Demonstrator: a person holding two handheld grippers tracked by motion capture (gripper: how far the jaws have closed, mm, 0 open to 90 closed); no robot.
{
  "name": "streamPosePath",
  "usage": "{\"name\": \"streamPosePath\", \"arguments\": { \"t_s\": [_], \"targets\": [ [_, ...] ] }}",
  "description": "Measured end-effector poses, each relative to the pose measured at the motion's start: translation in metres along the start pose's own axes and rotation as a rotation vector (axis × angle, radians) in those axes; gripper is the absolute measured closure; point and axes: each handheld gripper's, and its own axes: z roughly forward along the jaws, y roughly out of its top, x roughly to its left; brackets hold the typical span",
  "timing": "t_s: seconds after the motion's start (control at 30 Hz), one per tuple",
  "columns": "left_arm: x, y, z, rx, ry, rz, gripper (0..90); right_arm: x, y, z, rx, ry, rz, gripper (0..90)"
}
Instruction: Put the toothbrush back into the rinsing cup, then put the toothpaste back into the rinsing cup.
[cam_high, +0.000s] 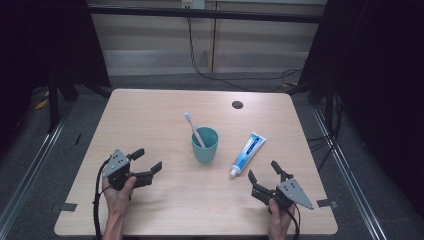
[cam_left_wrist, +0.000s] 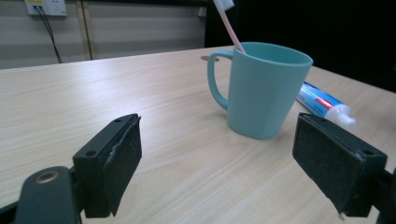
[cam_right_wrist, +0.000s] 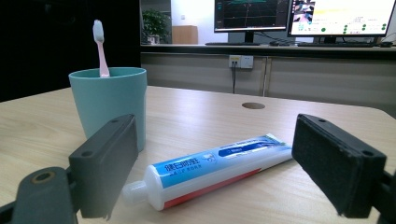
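A: Where is the left gripper (cam_high: 148, 159)?
B: Low over the table's (cam_high: 150, 115) near left part, in a hand (cam_high: 117, 192) that comes in from the bottom edge. Its jaws stand wide apart with nothing between them.

A: And what does it face?
B: The cup (cam_high: 205, 144). In the left gripper view the cup (cam_left_wrist: 261, 88) stands upright ahead of the jaws, a little to the right, handle turned to the left of that view, well clear of both pads.

A: What is in the cup?
B: A pink brush (cam_high: 193, 129), head up, leaning toward the far left in the high view. In the left gripper view the brush (cam_left_wrist: 229, 25) rises past the rim and runs out of the top edge.

A: The right gripper (cam_high: 263, 171)?
B: Near the front right corner, also held wide and empty. Just beyond its tips lies the tube (cam_high: 248, 153), flat on the wood, cap end toward the gripper.

A: How does it look from that gripper?
B: In the right gripper view the tube (cam_right_wrist: 210, 169) lies across the gap between the jaws, white cap to the left, touching neither pad. The cup (cam_right_wrist: 109, 100) stands behind the left jaw, beside the tube but apart from it.

A: Anything else on the table?
B: A round hole (cam_high: 237, 104) near the far edge.
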Motion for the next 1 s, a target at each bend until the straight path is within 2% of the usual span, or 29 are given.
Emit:
{"name": "streamPosePath", "arguments": {
  "t_s": [0.03, 0.07, 0.1, 0.13, 0.17, 0.2, 0.23, 0.3, 0.33, 0.4, 0.5, 0.53, 0.67, 0.8, 0.83, 0.9, 0.97, 1.0],
  "targets": [
    [-0.001, -0.001, 0.0, -0.016, 0.01, 0.005, 15.8, 0.0, 0.0, 0.0, -0.001, -0.002, 0.0, 13.7],
    [-0.002, -0.003, 0.0, -0.041, 0.015, -0.002, 16.1, 0.0, 0.0, 0.0, -0.002, -0.002, 0.001, 13.8],
    [-0.003, -0.006, -0.001, -0.047, 0.009, -0.011, 16.0, 0.0, 0.0, 0.0, -0.004, -0.003, 0.002, 13.8],
    [-0.003, -0.009, -0.001, -0.048, 0.01, -0.014, 16.0, 0.0, 0.0, 0.0, -0.004, -0.002, 0.003, 13.8],
    [-0.003, -0.012, -0.001, -0.016, 0.011, -0.01, 15.9, 0.0, 0.0, -0.001, -0.005, -0.003, 0.003, 13.8],
    [-0.004, -0.016, -0.001, -0.014, 0.024, -0.001, 15.8, 0.0, 0.0, 0.0, -0.003, -0.003, 0.002, 13.8],
    [-0.005, -0.019, -0.002, -0.028, 0.041, -0.006, 16.0, 0.0, 0.0, 0.0, -0.002, -0.004, 0.002, 13.8],
    [-0.003, -0.025, -0.004, -0.03, 0.028, -0.037, 15.9, 0.0, 0.0, 0.0, -0.001, -0.003, -0.001, 13.8],
    [-0.003, -0.027, -0.004, -0.026, 0.04, -0.039, 15.8, 0.0, 0.0, 0.0, -0.002, -0.003, 0.0, 13.8],
    [-0.004, -0.029, -0.007, -0.072, 0.069, -0.025, 16.0, 0.0, 0.0, 0.0, 0.001, -0.005, -0.001, 13.9],
    [-0.004, -0.031, -0.012, -0.115, 0.076, -0.025, 15.9, 0.0, 0.0, 0.0, 0.004, 0.005, 0.002, 13.9],
    [-0.004, -0.031, -0.012, -0.111, 0.079, -0.026, 15.9, -0.001, 0.0, 0.0, 0.007, 0.004, 0.007, 13.9],
    [-0.009, -0.031, -0.012, -0.104, 0.084, 0.029, 15.8, -0.004, 0.001, 0.002, 0.024, 0.016, 0.037, 13.8],
    [-0.008, -0.031, -0.012, -0.114, 0.074, 0.014, 15.6, -0.007, 0.002, 0.004, 0.046, 0.021, 0.063, 13.3],
    [-0.009, -0.032, -0.013, -0.114, 0.078, 0.029, 15.6, -0.007, 0.002, 0.005, 0.055, 0.016, 0.063, 13.3],
    [-0.01, -0.033, -0.014, -0.135, 0.091, 0.032, 15.7, -0.007, 0.003, 0.007, 0.082, 0.006, 0.062, 13.2],
    [-0.011, -0.034, -0.017, -0.163, 0.106, 0.034, 15.5, -0.008, 0.005, 0.009, 0.1, 0.015, 0.049, 12.9],
    [-0.01, -0.035, -0.018, -0.18, 0.095, 0.029, 15.5, -0.008, 0.007, 0.009, 0.109, 0.017, 0.044, 12.9]
  ]
}}
